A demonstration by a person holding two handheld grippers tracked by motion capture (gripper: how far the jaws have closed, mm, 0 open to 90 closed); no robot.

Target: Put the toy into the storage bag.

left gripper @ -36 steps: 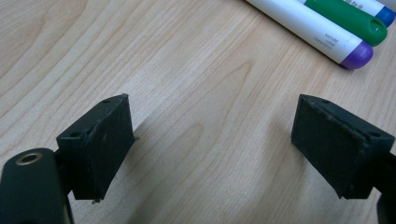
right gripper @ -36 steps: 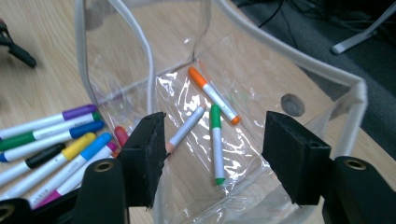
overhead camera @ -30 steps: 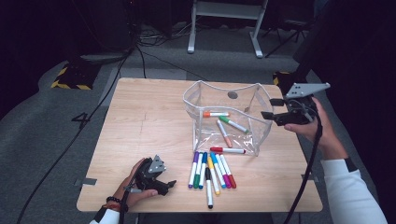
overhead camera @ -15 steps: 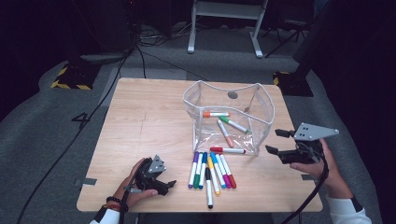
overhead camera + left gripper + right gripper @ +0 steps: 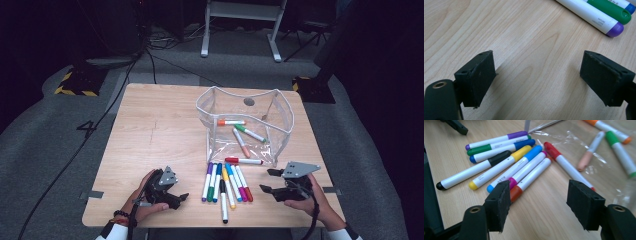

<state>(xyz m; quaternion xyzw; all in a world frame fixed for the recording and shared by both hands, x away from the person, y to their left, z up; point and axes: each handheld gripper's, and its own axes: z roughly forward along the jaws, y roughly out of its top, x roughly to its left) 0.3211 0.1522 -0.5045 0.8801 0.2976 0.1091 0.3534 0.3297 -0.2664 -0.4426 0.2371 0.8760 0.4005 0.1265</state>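
Several coloured markers [image 5: 226,182] lie side by side on the wooden table [image 5: 150,135], in front of a clear plastic pouch [image 5: 280,125]. Orange, green and pink markers lie inside the pouch, and a red marker [image 5: 243,161] lies at its mouth. My right gripper [image 5: 266,180] rests low at the front right, pointing left at the row. Its jaws have just been closing a little but stand open, with nothing between them [image 5: 540,195]; the orange-capped marker [image 5: 529,180] lies just beyond them. My left gripper [image 5: 181,199] lies on the table left of the row, open on bare wood [image 5: 539,67], near a purple-capped marker [image 5: 594,17].
The pouch stands open toward me, its clear floor [image 5: 599,170] spread on the table. Bare wood runs along the table's left half and back. Cables trail from both grippers over the front edge. Grey carpet and a stand's legs [image 5: 240,30] lie beyond the table.
My right hand came down from beside the pouch's right side to the table's front right, level with the marker row. The left hand and the markers stayed put.
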